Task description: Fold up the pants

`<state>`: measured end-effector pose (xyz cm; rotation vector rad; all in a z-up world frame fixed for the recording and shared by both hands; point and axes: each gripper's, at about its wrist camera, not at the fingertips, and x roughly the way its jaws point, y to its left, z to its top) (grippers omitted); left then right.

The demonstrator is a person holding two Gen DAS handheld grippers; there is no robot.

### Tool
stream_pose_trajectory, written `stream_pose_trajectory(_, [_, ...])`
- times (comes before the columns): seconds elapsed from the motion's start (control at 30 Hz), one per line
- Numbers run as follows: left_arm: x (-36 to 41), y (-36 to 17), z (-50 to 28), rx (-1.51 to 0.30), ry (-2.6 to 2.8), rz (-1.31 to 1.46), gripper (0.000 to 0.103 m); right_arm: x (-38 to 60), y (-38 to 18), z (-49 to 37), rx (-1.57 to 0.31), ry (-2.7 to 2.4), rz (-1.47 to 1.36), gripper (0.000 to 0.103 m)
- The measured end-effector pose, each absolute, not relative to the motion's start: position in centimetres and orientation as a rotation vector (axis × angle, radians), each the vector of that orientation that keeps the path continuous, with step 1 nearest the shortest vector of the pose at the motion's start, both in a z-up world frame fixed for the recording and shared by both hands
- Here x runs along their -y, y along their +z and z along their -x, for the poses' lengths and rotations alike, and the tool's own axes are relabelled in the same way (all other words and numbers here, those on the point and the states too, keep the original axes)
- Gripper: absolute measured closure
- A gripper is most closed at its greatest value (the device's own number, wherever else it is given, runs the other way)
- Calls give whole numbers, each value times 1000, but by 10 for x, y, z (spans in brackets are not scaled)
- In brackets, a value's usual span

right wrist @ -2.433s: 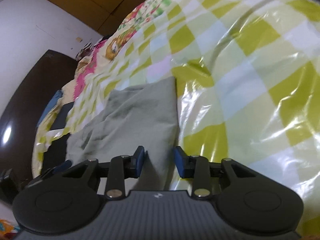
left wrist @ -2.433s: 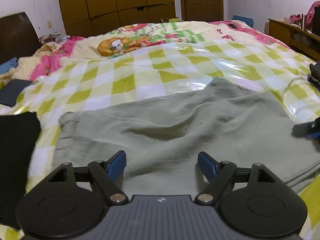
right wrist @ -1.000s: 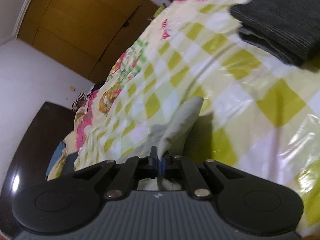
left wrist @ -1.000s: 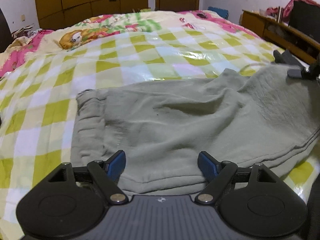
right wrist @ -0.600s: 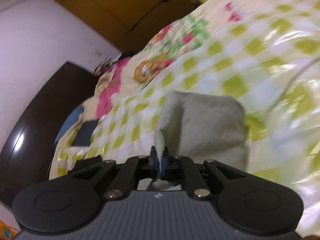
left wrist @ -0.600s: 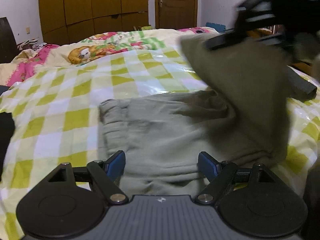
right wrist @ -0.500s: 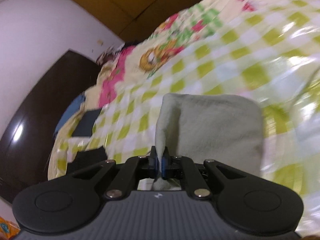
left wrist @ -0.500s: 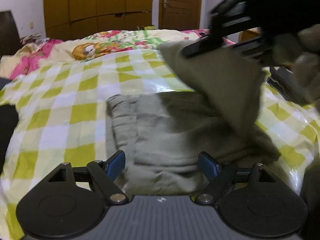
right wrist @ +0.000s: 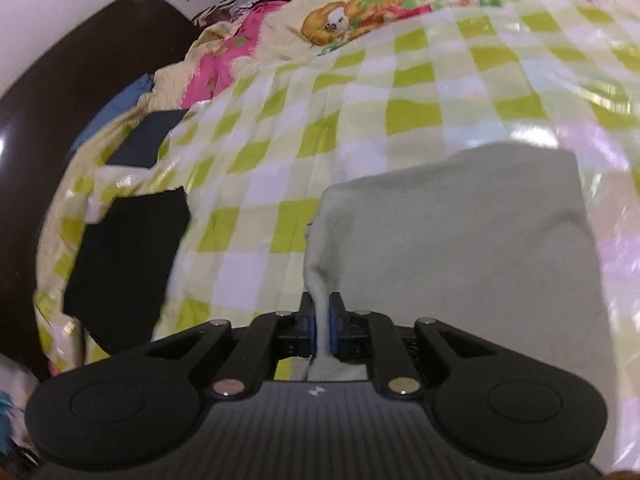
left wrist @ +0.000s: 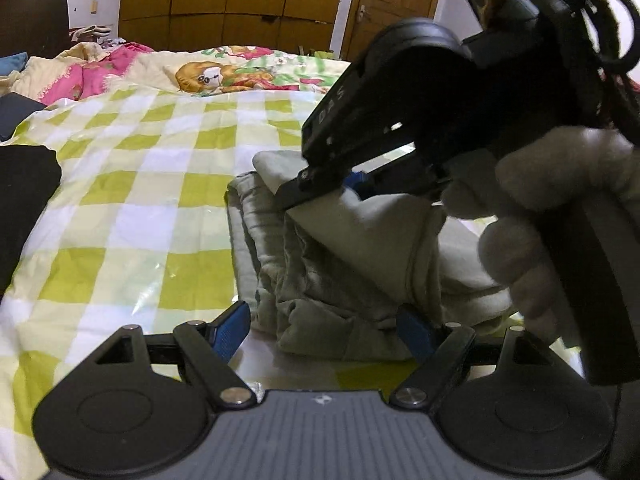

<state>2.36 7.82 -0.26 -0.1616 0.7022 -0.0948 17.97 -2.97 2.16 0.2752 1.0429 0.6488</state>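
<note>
The grey-green pants (left wrist: 352, 276) lay on the checked bed cover (left wrist: 132, 216), a soft, fleecy, matte cloth bunched into thick, rumpled layers with a ribbed waistband edge at their left side. One leg end was doubled back over the rest, forming a smooth sloping flap. A second before, the pants had lain stretched out flat and wide across the bed; now they were gathered into a shorter, taller heap.

The right gripper (right wrist: 320, 326) had a pinched ridge of that flap between its blue pads (right wrist: 334, 328). Its jaws were just starting to part, the cloth still standing between them and touching both pads. A gloved hand (left wrist: 560, 216) held its handle in the left wrist view, where a second earlier that gripper had been far off at the right edge.

The left gripper (left wrist: 324, 330) stayed spread wide and empty, its blue fingertips (left wrist: 228, 330) either side of the near edge of the heap.

The cover was glossy, plastic-looking, in yellow-green and white squares. A flat black garment (right wrist: 128, 264) lay to the left, a cartoon-print quilt (left wrist: 224, 76) beyond, then wooden wardrobes (left wrist: 224, 0).
</note>
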Motion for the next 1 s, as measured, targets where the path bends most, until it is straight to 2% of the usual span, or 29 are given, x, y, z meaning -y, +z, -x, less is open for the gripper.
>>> stream_pose_trajectory(0.1, [-81,-3,-24,-698,-86,172,11,24,22,-181,-1037,631,-245,94])
stream_pose_trajectory(0.3, [-92,2,-13,-656,-74,213,10,22,33,-189,-1023,625,-304,92])
stream_pose_trajectory(0.37, [-93,2,-11,-661,-70,210,10,19,32,-194,-1035,638,-349,96])
stream_pose_trajectory(0.57, [-98,5,1,-653,-44,200,10,4,36,-189,-1013,690,-354,93])
stream_pose_trajectory(0.77, [-102,15,9,-636,-5,164,10,44,53,-180,-946,652,-326,92])
stream_pose_trajectory(1.0, [-94,45,1,-564,12,76,10,93,45,-176,-904,559,-277,92])
